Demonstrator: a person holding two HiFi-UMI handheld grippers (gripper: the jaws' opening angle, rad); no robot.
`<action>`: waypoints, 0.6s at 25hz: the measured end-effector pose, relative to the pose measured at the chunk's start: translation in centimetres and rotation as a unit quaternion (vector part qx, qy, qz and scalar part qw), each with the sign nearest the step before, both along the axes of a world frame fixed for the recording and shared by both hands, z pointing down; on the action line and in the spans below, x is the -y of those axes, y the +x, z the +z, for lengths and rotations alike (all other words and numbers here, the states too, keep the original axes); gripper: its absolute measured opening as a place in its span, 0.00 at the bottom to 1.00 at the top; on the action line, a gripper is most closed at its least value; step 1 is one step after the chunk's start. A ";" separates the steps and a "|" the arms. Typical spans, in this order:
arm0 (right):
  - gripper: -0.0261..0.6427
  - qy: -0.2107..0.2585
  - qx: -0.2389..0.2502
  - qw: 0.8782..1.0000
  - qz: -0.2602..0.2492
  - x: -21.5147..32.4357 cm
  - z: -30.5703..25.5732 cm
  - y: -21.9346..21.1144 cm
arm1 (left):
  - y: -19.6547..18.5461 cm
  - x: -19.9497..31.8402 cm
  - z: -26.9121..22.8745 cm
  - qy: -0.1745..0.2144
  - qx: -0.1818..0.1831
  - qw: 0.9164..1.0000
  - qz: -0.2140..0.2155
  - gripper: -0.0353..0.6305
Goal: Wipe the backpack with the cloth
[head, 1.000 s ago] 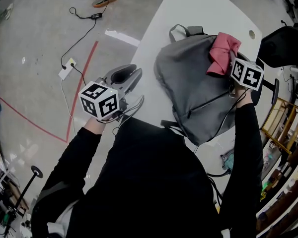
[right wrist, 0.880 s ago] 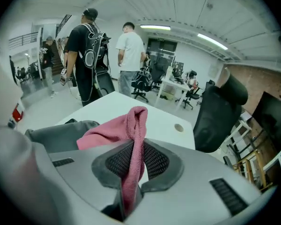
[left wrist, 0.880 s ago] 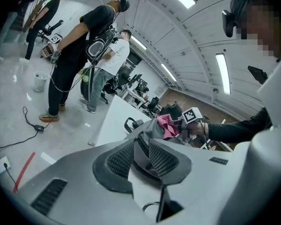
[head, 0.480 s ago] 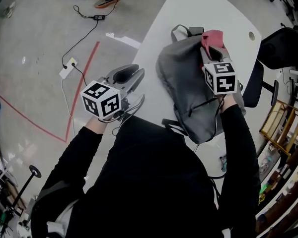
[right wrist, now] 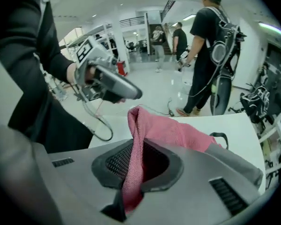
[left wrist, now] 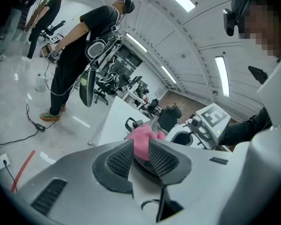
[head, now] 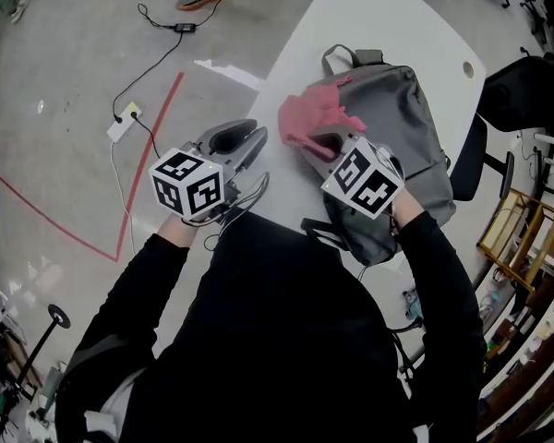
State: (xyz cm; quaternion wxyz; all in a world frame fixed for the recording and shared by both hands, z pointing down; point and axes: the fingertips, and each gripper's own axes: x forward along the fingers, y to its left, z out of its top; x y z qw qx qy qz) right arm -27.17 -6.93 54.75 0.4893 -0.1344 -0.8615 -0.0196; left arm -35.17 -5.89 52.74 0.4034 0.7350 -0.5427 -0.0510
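Now fingers [right wrist: 116, 165] of my right gripper [head: 325, 148] clench the limp, light pink cloth [head: 310, 116] by a fold over the grey fabric backpack [head: 415, 118]; left gripper [head: 245, 155] released, empty.

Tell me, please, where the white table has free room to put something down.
The far end of the table, beyond the backpack, is bare. A narrower bare strip runs between the backpack and the table's left edge. The near side is crowded: the cloth, the right hand-held gripper and the left hand-held gripper meet there.
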 end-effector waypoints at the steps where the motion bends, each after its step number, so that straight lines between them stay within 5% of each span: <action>1: 0.12 -0.007 -0.012 1.000 -0.025 -1.1 -0.1 1.1 | 0.0 0.1 -0.1 0.001 0.000 1.000 0.001 0.22; 8: 0.12 -0.088 -0.093 0.987 -0.100 -6.8 -0.7 11.0 | 0.5 1.2 0.1 -0.006 -0.002 1.000 0.014 0.22; 15: 0.12 -0.172 -0.174 0.961 -0.129 -10.7 -2.6 19.5 | 1.8 1.9 0.1 -0.009 -0.002 0.999 0.034 0.22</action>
